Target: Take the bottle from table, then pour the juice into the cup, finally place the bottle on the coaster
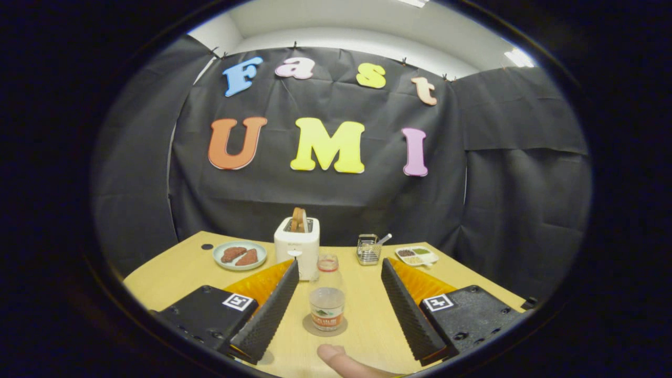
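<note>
**Between the fingers: bottle on its coaster**

On the wooden table (173,273) we record one clear bottle (326,294), upright on a round coaster (310,326), standing between the spread fingers of our gripper (340,273) (neither finger touches it). Beyond it: a white toaster (297,244) holding toast, a plate (240,255) with two brown pieces, a wire basket (368,249), a small divided tray (417,255). A fingertip (341,362) shows nearest us.

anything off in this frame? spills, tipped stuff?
No spills, nothing tipped. The clear plastic bottle stands upright on the round coaster between the open gripper's fingers. Only oddity: a person's fingertip pokes in just short of the coaster.
</note>
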Demonstrator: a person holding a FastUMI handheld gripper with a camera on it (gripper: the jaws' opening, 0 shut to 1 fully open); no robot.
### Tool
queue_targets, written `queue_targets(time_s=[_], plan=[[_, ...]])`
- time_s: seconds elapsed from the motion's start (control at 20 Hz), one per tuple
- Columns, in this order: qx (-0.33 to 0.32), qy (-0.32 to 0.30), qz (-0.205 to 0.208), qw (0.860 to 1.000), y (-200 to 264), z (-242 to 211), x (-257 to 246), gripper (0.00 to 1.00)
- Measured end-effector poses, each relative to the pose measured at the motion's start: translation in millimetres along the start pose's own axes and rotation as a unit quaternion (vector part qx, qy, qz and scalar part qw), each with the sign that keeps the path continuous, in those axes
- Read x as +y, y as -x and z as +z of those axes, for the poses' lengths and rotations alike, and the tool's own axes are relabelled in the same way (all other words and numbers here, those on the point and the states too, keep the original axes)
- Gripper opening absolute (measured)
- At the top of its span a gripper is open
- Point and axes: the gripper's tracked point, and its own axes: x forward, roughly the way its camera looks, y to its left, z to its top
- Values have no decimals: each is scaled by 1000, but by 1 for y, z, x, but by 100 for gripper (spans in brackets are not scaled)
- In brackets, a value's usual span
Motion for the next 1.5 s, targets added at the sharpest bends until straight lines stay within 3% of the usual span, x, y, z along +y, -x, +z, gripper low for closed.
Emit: queue_targets(time_s=[0.2, 0.55, 0.85, 1.5], plan=[[-31, 11, -14, 999, 47, 48, -10, 100], [-52, 2, -2, 999, 117, 114, -18, 100], [-60, 3, -6, 998, 136, 157, -24, 100], [-61, 15, -7, 998, 150, 177, -19, 100]])
